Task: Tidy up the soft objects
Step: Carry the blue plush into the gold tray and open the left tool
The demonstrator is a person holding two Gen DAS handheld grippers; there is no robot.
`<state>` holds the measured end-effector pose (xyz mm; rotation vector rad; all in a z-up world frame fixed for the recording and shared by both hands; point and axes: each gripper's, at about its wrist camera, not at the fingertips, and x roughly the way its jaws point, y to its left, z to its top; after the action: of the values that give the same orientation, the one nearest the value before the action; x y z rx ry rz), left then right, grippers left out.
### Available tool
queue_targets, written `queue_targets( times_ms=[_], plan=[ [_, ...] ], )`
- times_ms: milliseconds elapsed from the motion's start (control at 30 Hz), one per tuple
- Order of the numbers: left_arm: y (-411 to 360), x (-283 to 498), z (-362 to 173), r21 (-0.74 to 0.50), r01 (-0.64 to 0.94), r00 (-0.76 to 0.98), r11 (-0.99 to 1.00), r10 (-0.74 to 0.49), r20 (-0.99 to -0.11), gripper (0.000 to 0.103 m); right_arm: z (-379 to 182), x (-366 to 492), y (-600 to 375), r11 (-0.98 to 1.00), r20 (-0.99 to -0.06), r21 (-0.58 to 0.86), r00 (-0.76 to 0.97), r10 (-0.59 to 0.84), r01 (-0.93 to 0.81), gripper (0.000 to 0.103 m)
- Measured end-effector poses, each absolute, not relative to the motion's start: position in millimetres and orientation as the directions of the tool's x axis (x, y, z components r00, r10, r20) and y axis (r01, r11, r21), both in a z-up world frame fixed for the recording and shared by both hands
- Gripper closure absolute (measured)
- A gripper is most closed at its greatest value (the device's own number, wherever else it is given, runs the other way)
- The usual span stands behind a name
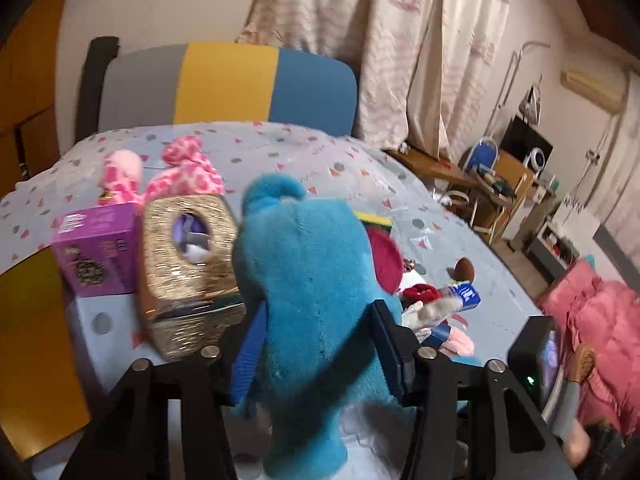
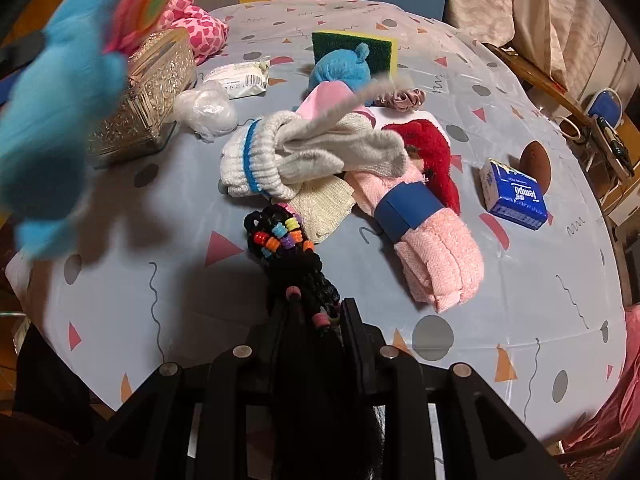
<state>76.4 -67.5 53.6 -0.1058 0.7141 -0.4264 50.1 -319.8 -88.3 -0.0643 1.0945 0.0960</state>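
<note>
Left hand-held gripper point(image 1: 320, 344) clamped on blue plush point(image 1: 312, 280), right hand-held gripper point(image 2: 318, 320) gripping black beaded cord point(image 2: 288, 248), socks point(image 2: 300, 156) on worktop point(image 2: 520, 280).

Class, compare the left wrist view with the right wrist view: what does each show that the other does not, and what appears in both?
Only the left wrist view shows the purple box and the left gripper shut on the blue plush toy. Only the right wrist view shows the right gripper shut on the black beaded item, and the white wrapped packet. Both show the blue plush toy, gold box, pink spotted plush and blue tissue pack.
</note>
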Motion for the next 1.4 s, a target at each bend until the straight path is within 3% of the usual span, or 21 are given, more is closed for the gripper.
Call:
queue_targets(
  times_ms=[33,67,200,300,333,400,433,467,567,733,800,833,967,1200,1400],
  plan=[
    [-58.2,69.8,56.7,-0.242,0.334,0.685,0.911,-0.411,-0.601,0.096,-87.8,49.6,-319.6,0.994,-0.889,-0.007,0.456,0.044,-0.11,0.078],
    [-51.0,64.2,59.3,-0.244,0.327,0.695,0.913,-0.407,-0.593,0.103,-87.4,50.3,-319.6,0.994,-0.889,-0.008,0.456,0.043,-0.109,0.078],
    [-23.3,52.6,59.8,-0.205,0.303,0.716,0.93,-0.365,-0.596,0.103,-87.2,49.8,-316.4,0.994,-0.891,-0.025,0.453,0.026,-0.107,0.078],
    [-11.2,63.8,33.7,-0.25,0.262,0.645,0.932,-0.362,-0.673,0.102,-89.1,48.9,-313.5,0.993,-0.889,-0.049,0.458,0.006,-0.108,0.078],
    [-6.3,63.2,24.4,-0.264,0.249,0.632,0.932,-0.363,-0.685,0.097,-90.2,48.2,-313.3,0.993,-0.889,-0.054,0.459,0.002,-0.108,0.078],
    [-1.5,59.5,11.6,-0.27,0.245,0.605,0.931,-0.365,-0.708,0.06,-91.6,48.7,-313.6,0.993,-0.89,-0.054,0.456,0.0,-0.105,0.077],
    [1.1,60.4,3.8,-0.318,0.248,0.56,0.915,-0.403,-0.724,0.026,-92.3,49.5,-313.8,0.993,-0.891,-0.05,0.453,0.002,-0.102,0.077],
    [2.0,59.5,-0.3,-0.339,0.237,0.542,0.911,-0.413,-0.732,0.012,-93.5,50.6,-314.0,0.994,-0.895,-0.048,0.446,0.002,-0.102,0.076],
    [-6.3,63.1,-6.1,-0.342,0.25,0.512,0.906,-0.423,-0.747,0.01,-94.1,49.4,-313.9,0.994,-0.897,-0.045,0.442,0.004,-0.101,0.076],
    [-59.1,72.0,-21.1,-0.223,0.353,0.443,0.909,-0.373,-0.815,0.01,-93.8,48.8,-314.8,0.994,-0.898,-0.041,0.441,0.008,-0.101,0.076],
    [-76.2,77.7,-33.3,-0.17,0.359,0.442,0.918,-0.328,-0.835,0.018,-93.9,48.9,-314.6,0.994,-0.898,-0.041,0.441,0.007,-0.101,0.076],
    [-82.0,78.3,-39.2,-0.136,0.36,0.451,0.923,-0.3,-0.841,0.034,-93.9,48.8,-314.5,0.994,-0.898,-0.042,0.441,0.007,-0.101,0.076],
    [-84.8,73.9,-46.8,-0.097,0.38,0.505,0.92,-0.294,-0.811,0.042,-94.2,49.2,-312.9,0.993,-0.897,-0.053,0.443,0.001,-0.108,0.076],
    [-47.0,24.6,3.9,-0.068,0.361,0.642,0.93,-0.301,-0.706,0.041,-98.7,49.4,-310.6,0.993,-0.907,-0.038,0.421,0.014,-0.116,0.075],
    [16.0,5.7,41.6,-0.106,0.249,0.721,0.963,-0.258,-0.644,0.041,-103.5,48.3,-303.3,0.992,-0.915,-0.063,0.403,-0.012,-0.114,0.076]
  ],
)
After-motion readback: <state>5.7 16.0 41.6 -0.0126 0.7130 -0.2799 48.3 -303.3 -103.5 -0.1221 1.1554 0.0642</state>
